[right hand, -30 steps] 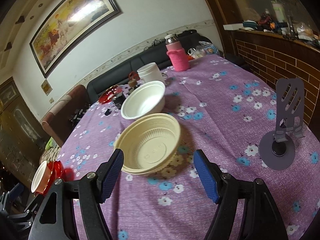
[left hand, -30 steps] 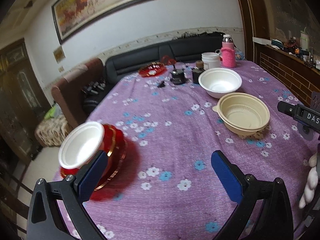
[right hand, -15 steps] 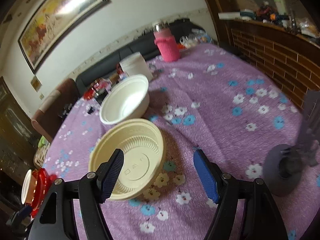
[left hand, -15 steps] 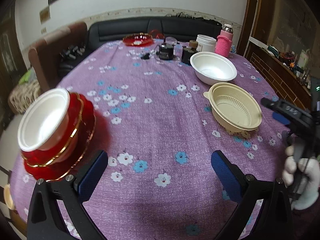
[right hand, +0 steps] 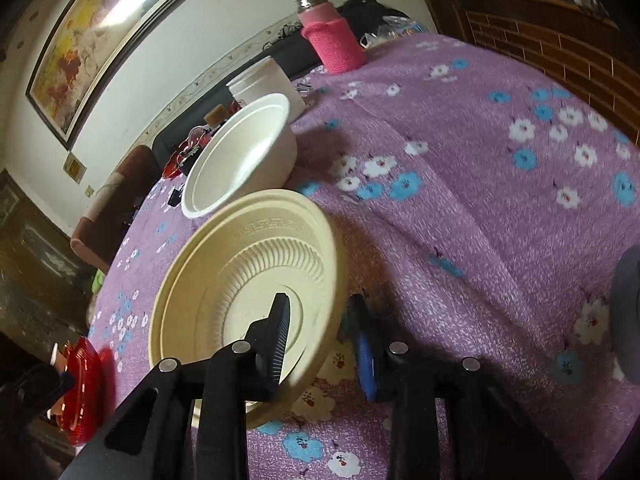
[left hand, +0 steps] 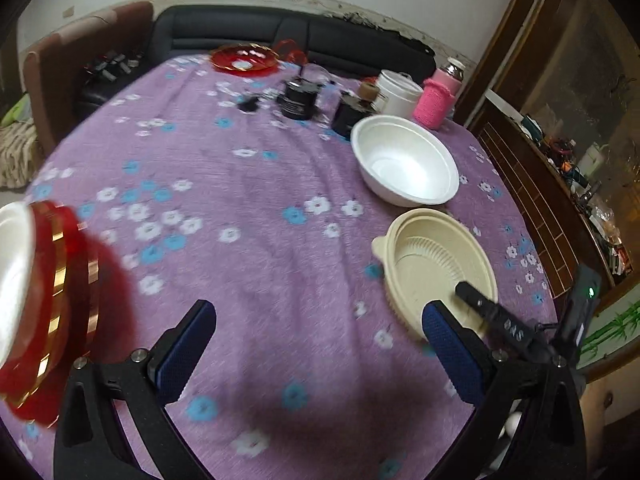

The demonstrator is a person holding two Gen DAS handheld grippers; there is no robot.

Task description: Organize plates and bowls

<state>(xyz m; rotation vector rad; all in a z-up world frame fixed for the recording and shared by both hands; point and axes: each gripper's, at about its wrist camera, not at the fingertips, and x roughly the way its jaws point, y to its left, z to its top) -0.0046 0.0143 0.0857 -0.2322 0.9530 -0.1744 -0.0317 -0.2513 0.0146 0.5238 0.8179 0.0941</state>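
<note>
A cream ribbed bowl (right hand: 248, 280) sits on the purple flowered tablecloth (right hand: 480, 200); it also shows in the left wrist view (left hand: 436, 264). My right gripper (right hand: 320, 328) straddles its near right rim, one finger inside the bowl and one outside, narrowed but with a gap; the rim looks unclamped. A white bowl (right hand: 240, 160) stands just behind it, and shows in the left wrist view (left hand: 404, 160). A stack of red gold-rimmed dishes with a white bowl on top (left hand: 36, 300) is at the table's left edge. My left gripper (left hand: 316, 344) is open and empty above the cloth.
A red plate (left hand: 244, 58), black jars (left hand: 298, 98), a white tub (left hand: 400, 90) and a pink-sleeved bottle (left hand: 436, 100) stand at the far side. A grey phone stand (right hand: 626, 312) is at the right. A brick-fronted sideboard runs along the right.
My right gripper has moved forward onto the cream bowl's rim and its fingers have closed in. My left gripper has shifted right, the red stack sliding to the frame's left edge.
</note>
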